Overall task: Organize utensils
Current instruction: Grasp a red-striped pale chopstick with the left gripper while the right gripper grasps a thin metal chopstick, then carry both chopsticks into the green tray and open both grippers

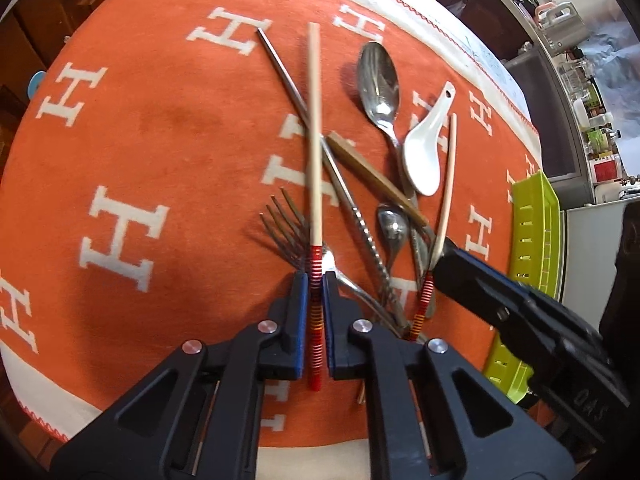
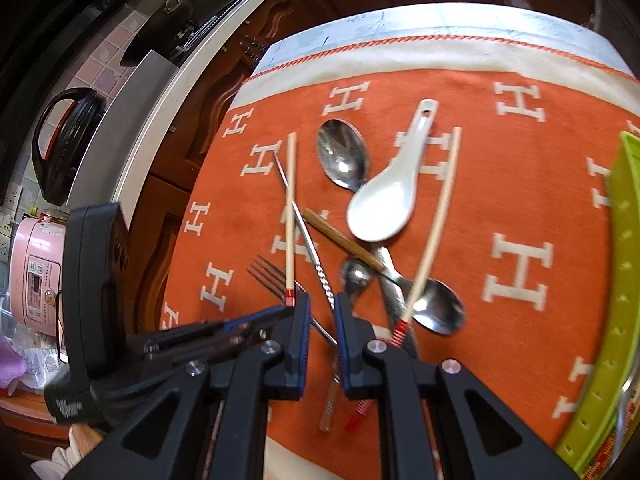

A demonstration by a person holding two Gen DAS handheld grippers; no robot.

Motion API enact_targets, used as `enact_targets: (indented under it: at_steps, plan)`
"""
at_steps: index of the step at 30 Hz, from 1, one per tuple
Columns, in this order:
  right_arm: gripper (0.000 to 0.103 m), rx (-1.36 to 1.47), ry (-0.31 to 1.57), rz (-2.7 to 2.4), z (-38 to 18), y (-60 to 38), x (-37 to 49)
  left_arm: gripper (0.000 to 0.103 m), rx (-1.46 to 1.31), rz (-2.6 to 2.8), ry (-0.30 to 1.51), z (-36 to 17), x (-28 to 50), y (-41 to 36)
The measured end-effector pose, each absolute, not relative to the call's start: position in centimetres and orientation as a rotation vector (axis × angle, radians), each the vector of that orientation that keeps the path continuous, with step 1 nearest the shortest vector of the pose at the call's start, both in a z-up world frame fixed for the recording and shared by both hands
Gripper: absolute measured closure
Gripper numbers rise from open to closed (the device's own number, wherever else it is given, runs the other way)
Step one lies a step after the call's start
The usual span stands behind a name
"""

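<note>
Utensils remain almost all in a crossed heap on the orange cloth (image 1: pixel 140 152): two steel spoons, a white soup spoon (image 1: pixel 424 152), a fork (image 1: pixel 284 224) and loose chopsticks, while the green tray (image 1: pixel 532 232) at the cloth's edge shows little inside it, so sorting looks barely begun. The left gripper (image 1: pixel 316 284) is clamped on one red-banded chopstick (image 1: pixel 314 140). The right gripper (image 2: pixel 322 312) stands narrow over the pile, gripping nothing.

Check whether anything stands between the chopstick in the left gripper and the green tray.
Yes. The left gripper is shut on the red-banded chopstick. Toward the green tray, the right gripper hangs in the path, and the white spoon lies in the heap between. Lifting high over them looks safer.
</note>
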State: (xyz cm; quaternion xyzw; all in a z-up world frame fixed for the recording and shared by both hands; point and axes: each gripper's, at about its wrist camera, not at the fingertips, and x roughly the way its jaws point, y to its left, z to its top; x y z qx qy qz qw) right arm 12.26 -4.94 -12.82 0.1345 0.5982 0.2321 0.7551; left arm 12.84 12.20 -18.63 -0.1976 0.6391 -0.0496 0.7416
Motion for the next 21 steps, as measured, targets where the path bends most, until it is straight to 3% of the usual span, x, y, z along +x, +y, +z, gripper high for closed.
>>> enact_targets:
  at_steps: [21]
  plan:
    - [0.096, 0.103, 1.346, 0.479, -16.3, 1.0, 14.2, 0.099, -0.421, -0.134, 1.371, -18.2, 11.6, 14.9]
